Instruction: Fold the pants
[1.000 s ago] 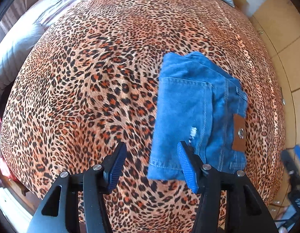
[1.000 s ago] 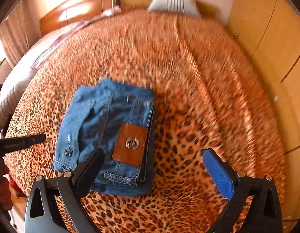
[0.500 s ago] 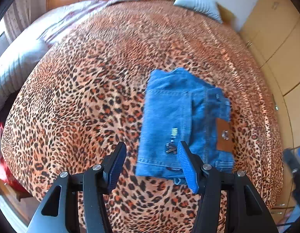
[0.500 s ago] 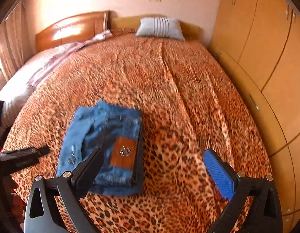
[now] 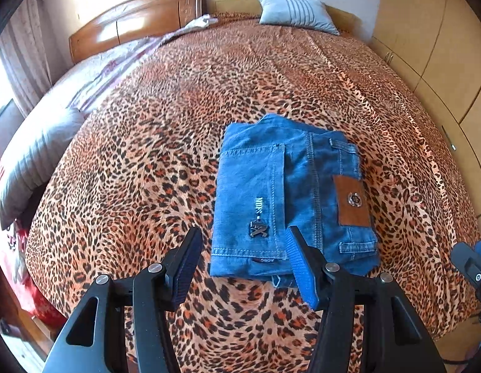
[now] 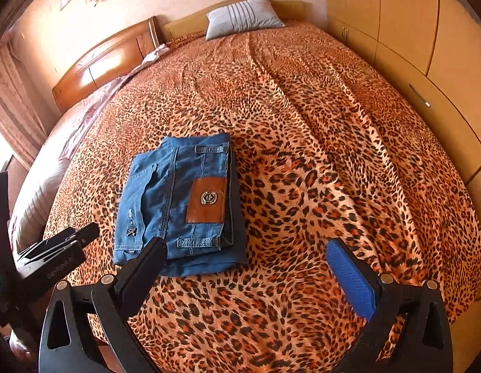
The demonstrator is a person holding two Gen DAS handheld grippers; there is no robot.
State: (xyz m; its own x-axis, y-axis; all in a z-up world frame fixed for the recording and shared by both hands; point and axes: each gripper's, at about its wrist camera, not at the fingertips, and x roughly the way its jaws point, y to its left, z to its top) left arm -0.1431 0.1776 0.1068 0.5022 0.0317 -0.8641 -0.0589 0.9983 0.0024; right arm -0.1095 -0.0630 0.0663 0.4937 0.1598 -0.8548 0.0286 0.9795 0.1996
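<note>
The blue jeans (image 5: 290,199) lie folded into a compact rectangle on the leopard-print bedspread (image 5: 165,143), brown leather patch facing up. In the right wrist view the jeans (image 6: 181,205) sit left of centre. My left gripper (image 5: 243,248) hovers open above the near edge of the jeans, nothing between its fingers. My right gripper (image 6: 243,261) is wide open over bare bedspread just right of the jeans, holding nothing. The left gripper's body (image 6: 50,261) shows at the left edge of the right wrist view.
A grey striped pillow (image 5: 298,14) and a wooden headboard (image 5: 137,21) stand at the far end. Wooden wardrobe doors (image 6: 427,40) run along the right side. A grey pillow (image 5: 32,161) lies at the bed's left edge.
Both grippers have pulled back and up from the jeans, so more of the bed and room shows. The jeans stay folded in place. Both grippers stay open.
</note>
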